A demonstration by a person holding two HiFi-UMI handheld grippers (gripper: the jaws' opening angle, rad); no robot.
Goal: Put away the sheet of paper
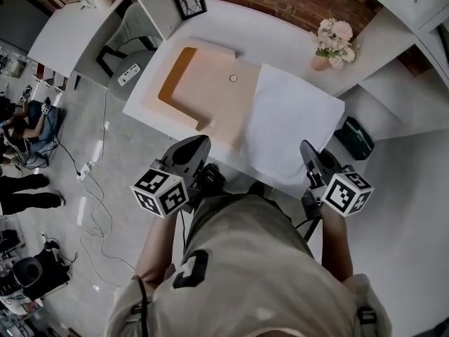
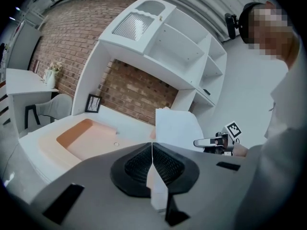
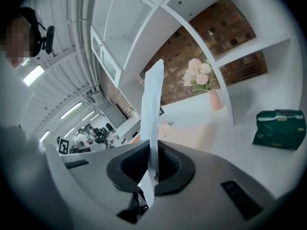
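The white sheet of paper [image 1: 291,118] lies over the right part of the white desk [image 1: 231,27], with its near edge past the desk's front. My right gripper [image 1: 306,148] is shut on that near edge. In the right gripper view the sheet [image 3: 153,109] stands edge-on, rising from between the jaws of the right gripper [image 3: 152,162]. My left gripper [image 1: 200,142] hovers at the desk's front edge, left of the sheet and apart from it. Its jaws are shut [image 2: 152,152] with nothing held. The left gripper view shows the sheet [image 2: 176,126] and the right gripper [image 2: 211,142] beside it.
A flat peach-coloured tray or folder [image 1: 207,93] with an orange recess covers the desk's left half. A flower vase [image 1: 331,44] and a picture frame [image 1: 189,4] stand at the back. A green bag [image 1: 354,137] sits to the right, a chair [image 1: 133,34] to the left.
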